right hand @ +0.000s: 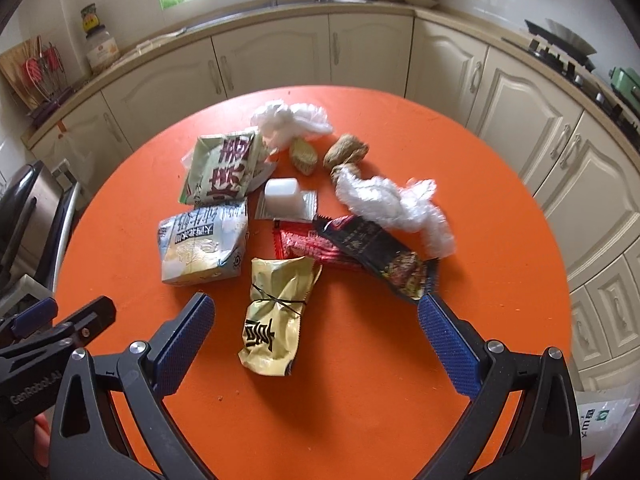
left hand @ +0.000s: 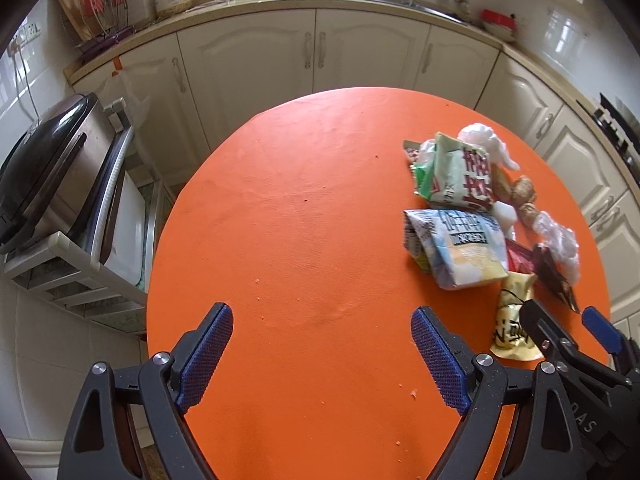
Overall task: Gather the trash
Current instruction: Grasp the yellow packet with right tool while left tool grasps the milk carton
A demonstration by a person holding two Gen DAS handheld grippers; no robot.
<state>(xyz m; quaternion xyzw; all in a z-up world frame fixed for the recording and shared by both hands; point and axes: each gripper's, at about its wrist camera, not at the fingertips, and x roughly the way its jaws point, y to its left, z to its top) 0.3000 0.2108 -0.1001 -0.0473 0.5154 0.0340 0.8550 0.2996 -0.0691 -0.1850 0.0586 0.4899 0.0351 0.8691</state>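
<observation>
We hold both grippers above a round orange table (right hand: 400, 380) in a kitchen, each tilted down toward it. Our left gripper (left hand: 322, 344) stands wide open over a bare stretch of the tabletop, gripping nothing, with the trash lying off to its right. Our right gripper (right hand: 316, 340) is also spread wide and empty; the gold wrapper (right hand: 276, 316) lies on the table between its blue pads (right hand: 448, 350), touched by neither. Farther away sits the rest of the heap: a pale blue snack bag (right hand: 204, 246) to the left, a green and red bag (right hand: 224, 168) beyond it, and a small white plastic tub (right hand: 282, 194) on a foil square near the middle. A red sachet (right hand: 308, 246) and a dark wrapper (right hand: 380, 258) overlap right of the gold one. Crumpled clear plastic (right hand: 396, 208) lies to the right, a white wad (right hand: 288, 120) at the far edge, and two brownish lumps (right hand: 346, 152) between them. Cream cabinets (right hand: 272, 56) curve behind the table.
</observation>
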